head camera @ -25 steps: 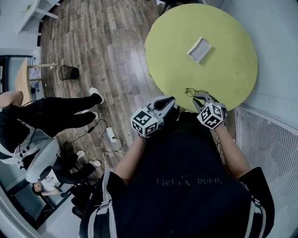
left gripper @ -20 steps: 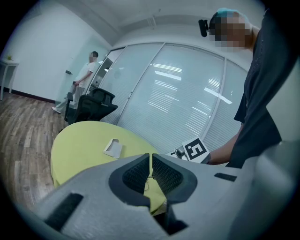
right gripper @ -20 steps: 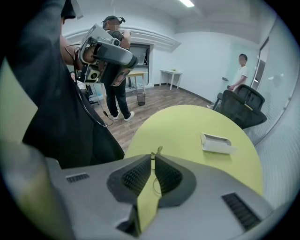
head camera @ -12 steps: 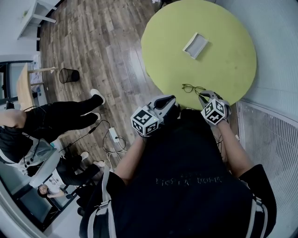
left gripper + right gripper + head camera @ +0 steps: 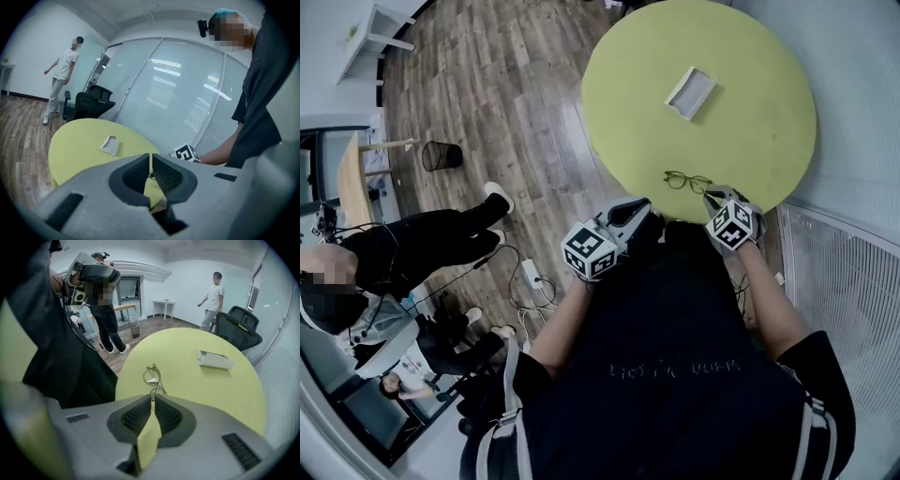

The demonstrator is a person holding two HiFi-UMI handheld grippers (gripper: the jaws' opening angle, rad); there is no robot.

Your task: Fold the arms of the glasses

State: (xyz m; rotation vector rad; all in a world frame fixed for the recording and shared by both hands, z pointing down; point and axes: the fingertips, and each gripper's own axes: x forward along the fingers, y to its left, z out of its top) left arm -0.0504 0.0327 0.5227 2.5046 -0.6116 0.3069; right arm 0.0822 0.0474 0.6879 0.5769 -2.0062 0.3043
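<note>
Thin-framed glasses [image 5: 687, 180] lie on the round yellow-green table [image 5: 750, 141] near its front edge. In the right gripper view the glasses [image 5: 153, 375] rest just beyond the jaw tips, their near end reaching the tips; I cannot tell whether they touch. My right gripper [image 5: 713, 194] sits at the table's edge, and its jaws [image 5: 153, 397] are shut. My left gripper [image 5: 635, 212] hangs off the table's left front edge. It is also shut [image 5: 151, 157], with nothing between its pads.
A white open case [image 5: 690, 93] lies at the table's middle. Wooden floor [image 5: 487, 94] spreads to the left, with a black waste bin [image 5: 441, 155], a seated person's legs [image 5: 431, 234] and cables. A glass wall [image 5: 844, 281] runs close on the right. A black office chair [image 5: 241, 324] stands beyond the table.
My right gripper has drawn back a little from over the glasses toward the table's edge. The glasses stay in the same spot. The left gripper has barely moved.
</note>
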